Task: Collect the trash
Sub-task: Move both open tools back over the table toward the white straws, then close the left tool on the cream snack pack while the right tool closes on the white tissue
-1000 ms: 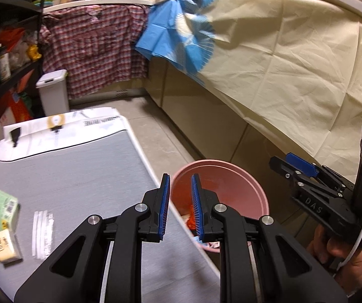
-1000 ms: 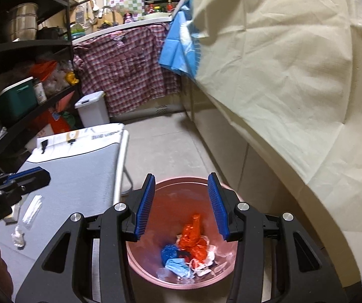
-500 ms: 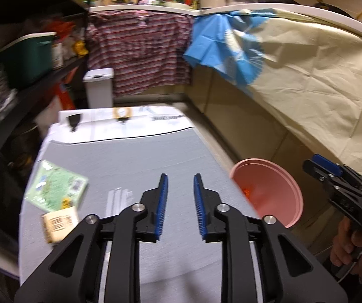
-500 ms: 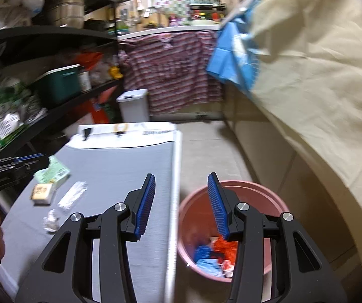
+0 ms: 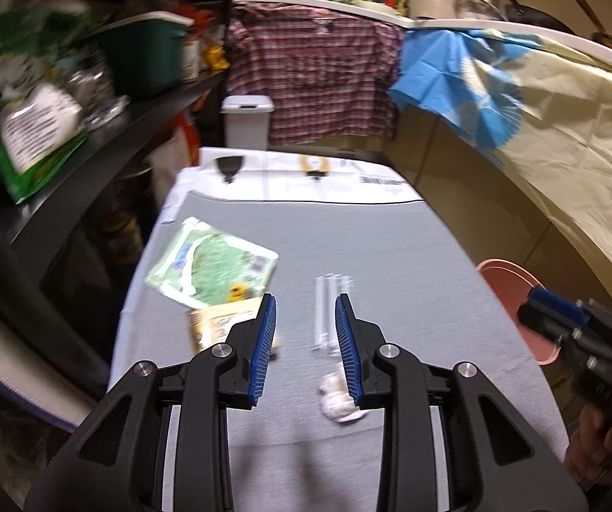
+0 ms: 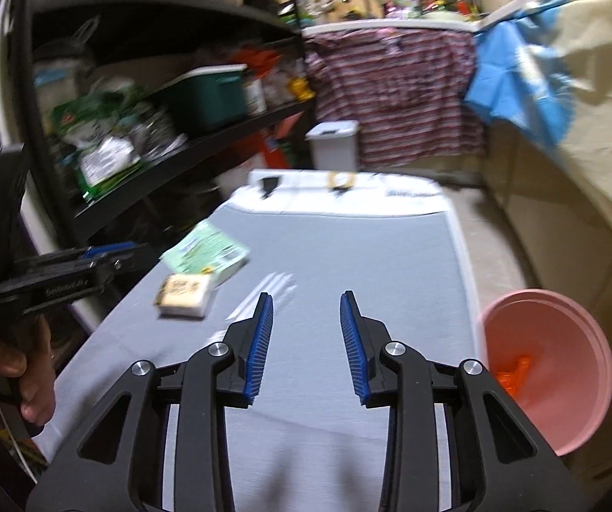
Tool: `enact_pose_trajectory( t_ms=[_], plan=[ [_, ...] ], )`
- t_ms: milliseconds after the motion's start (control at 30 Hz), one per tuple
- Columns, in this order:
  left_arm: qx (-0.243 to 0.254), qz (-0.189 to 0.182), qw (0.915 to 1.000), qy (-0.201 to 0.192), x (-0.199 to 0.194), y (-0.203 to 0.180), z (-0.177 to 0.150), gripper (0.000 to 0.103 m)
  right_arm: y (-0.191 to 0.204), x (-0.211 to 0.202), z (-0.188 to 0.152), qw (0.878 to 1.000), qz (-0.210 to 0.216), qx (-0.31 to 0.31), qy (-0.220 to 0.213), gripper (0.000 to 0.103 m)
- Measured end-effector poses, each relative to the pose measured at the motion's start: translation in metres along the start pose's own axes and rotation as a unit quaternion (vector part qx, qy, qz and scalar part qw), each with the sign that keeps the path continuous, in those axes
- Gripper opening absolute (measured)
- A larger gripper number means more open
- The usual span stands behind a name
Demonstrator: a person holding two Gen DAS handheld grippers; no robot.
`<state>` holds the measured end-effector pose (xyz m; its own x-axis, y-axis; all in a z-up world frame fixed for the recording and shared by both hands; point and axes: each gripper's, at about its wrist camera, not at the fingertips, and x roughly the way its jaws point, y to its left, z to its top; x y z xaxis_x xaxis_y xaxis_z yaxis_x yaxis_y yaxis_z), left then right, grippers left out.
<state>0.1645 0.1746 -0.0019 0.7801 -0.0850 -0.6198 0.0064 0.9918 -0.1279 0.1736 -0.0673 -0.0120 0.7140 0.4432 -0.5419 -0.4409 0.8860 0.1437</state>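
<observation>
Grey-covered table: green packet, tan carton, clear wrapper and crumpled white wad are laid out. Left gripper, just opening, and right gripper, just closing, are held parted and empty. Pink bin is stood beside the table.

The grey table lies open down its middle and right side, with a green packet, a small box, clear strips and a white wad crowding its left, shelves beyond.
</observation>
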Motion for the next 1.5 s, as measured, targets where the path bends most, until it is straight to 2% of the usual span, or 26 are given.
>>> enact_pose_trajectory(
  t_ms=[200,400,600,900,1033,1167,1400,1500],
  plan=[
    [-0.036,0.022,0.9989,0.019,0.009,0.032,-0.007,0.029,0.046,0.042,-0.015,0.998,0.044,-0.03,0.04,0.033],
    [-0.054,0.031,0.9972,0.041,0.027,0.048,-0.015,0.029,0.067,0.07,-0.024,0.995,0.06,-0.05,0.068,0.033],
    [-0.071,0.031,0.995,0.063,0.045,0.058,-0.02,0.029,0.066,0.09,-0.033,0.992,0.065,-0.055,0.098,0.034],
    [-0.078,0.047,0.9919,0.088,0.07,0.064,-0.024,0.029,0.061,0.11,-0.04,0.988,0.068,-0.058,0.123,0.034],
    [-0.087,0.043,0.9891,0.111,0.083,0.069,-0.03,0.029,0.061,0.116,-0.042,0.987,0.072,-0.058,0.135,0.034],
    [-0.085,0.041,0.9896,0.108,0.086,0.072,-0.031,0.032,0.061,0.119,-0.042,0.986,0.071,-0.057,0.141,0.033],
    [-0.11,0.021,0.9874,0.111,0.09,0.077,-0.034,0.033,0.063,0.12,-0.044,0.984,0.077,-0.058,0.152,0.019],
    [-0.12,0.007,0.9861,0.115,0.09,0.079,-0.035,0.027,0.064,0.119,-0.045,0.983,0.079,-0.062,0.153,0.015]
  ],
)
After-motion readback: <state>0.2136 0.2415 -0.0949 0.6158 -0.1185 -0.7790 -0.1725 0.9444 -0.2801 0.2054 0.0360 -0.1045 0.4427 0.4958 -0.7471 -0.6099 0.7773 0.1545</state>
